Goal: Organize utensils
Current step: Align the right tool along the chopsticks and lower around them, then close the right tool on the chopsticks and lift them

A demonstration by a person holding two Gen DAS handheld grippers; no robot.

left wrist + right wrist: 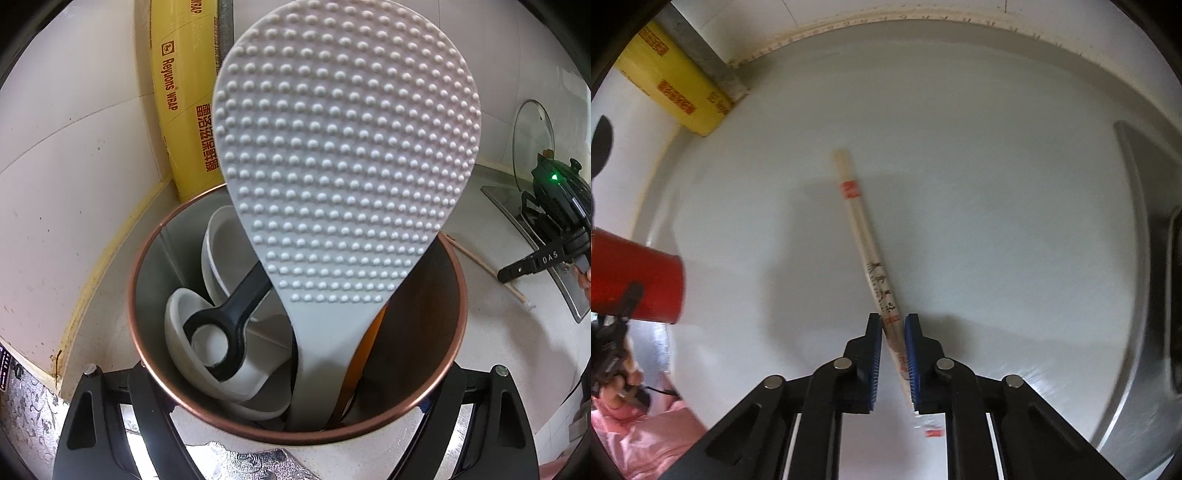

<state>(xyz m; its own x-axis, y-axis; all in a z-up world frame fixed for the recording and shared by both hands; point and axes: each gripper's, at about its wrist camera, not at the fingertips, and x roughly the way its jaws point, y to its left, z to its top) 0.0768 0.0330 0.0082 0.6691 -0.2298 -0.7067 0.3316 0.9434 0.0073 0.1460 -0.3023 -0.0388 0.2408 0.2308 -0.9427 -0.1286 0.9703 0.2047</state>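
My left gripper (295, 373) is shut on a utensil holder (460, 295) with a copper rim, one finger on each side of it. A grey dimpled rice paddle (343, 155) stands in the holder. Beside it are white spoons (221, 251) and a black-handled utensil (236, 314). In the right wrist view the holder (639, 277) shows red at the left edge. My right gripper (894, 325) points steeply down over the grey counter (997, 184). It is shut on the near end of paper-wrapped chopsticks (860, 236), which run aslant between the blue pads (874, 354). In the left wrist view the right gripper (506, 275) is at the far right.
A yellow cling-wrap box (177, 92) leans in the tiled corner behind the holder, also visible as a yellow box (676, 85) at the upper left. A glass lid (532, 140) and a steel stove edge (1137, 206) lie to the right. Pink cloth (639, 435) shows at the lower left.
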